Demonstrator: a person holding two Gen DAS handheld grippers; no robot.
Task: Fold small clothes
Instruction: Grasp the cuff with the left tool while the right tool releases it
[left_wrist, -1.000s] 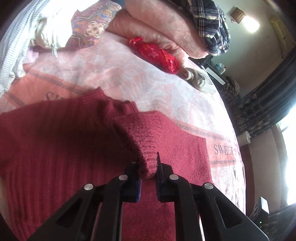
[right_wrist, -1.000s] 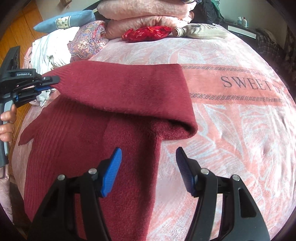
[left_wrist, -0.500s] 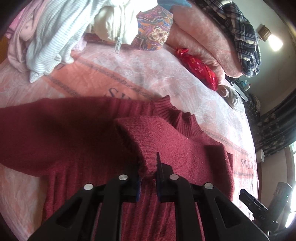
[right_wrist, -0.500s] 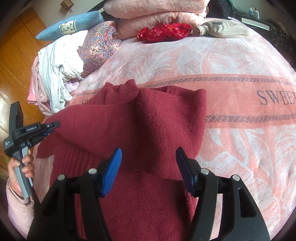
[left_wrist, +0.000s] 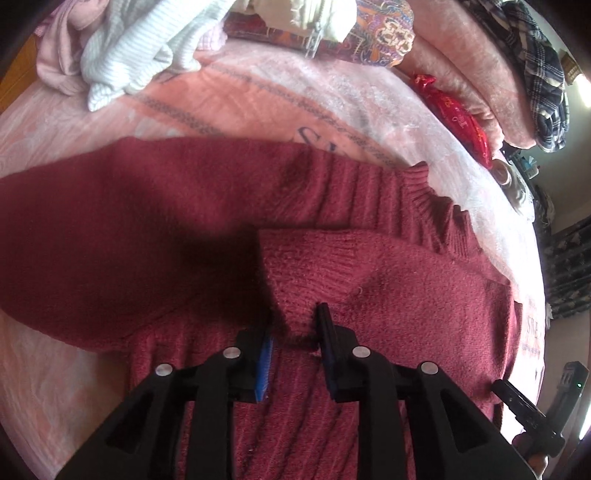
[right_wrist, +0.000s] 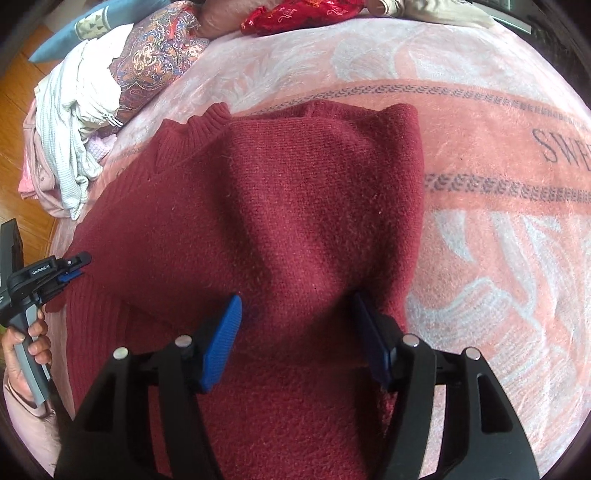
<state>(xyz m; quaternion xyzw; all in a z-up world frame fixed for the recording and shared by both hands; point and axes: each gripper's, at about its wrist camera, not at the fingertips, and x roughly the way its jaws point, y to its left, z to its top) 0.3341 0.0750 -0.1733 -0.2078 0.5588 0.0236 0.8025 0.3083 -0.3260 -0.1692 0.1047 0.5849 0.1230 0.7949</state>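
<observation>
A dark red knitted sweater lies on the pink blanket, collar toward the pillows. One sleeve is folded across its body. My left gripper is shut on the ribbed cuff of that sleeve, low over the sweater's chest. The other sleeve stretches out flat to the left. In the right wrist view the sweater fills the middle, and my right gripper is open and empty above the folded sleeve. The left gripper also shows at that view's left edge.
A heap of white and pink clothes and a patterned cushion lie at the bed's left end. Stacked pink blankets, a red pouch and a plaid garment lie by the head. The blanket's lettered band is bare on the right.
My left gripper carried the cuff across the sweater, laying the sleeve over the body. My right gripper moved forward over the sweater and stayed open.
</observation>
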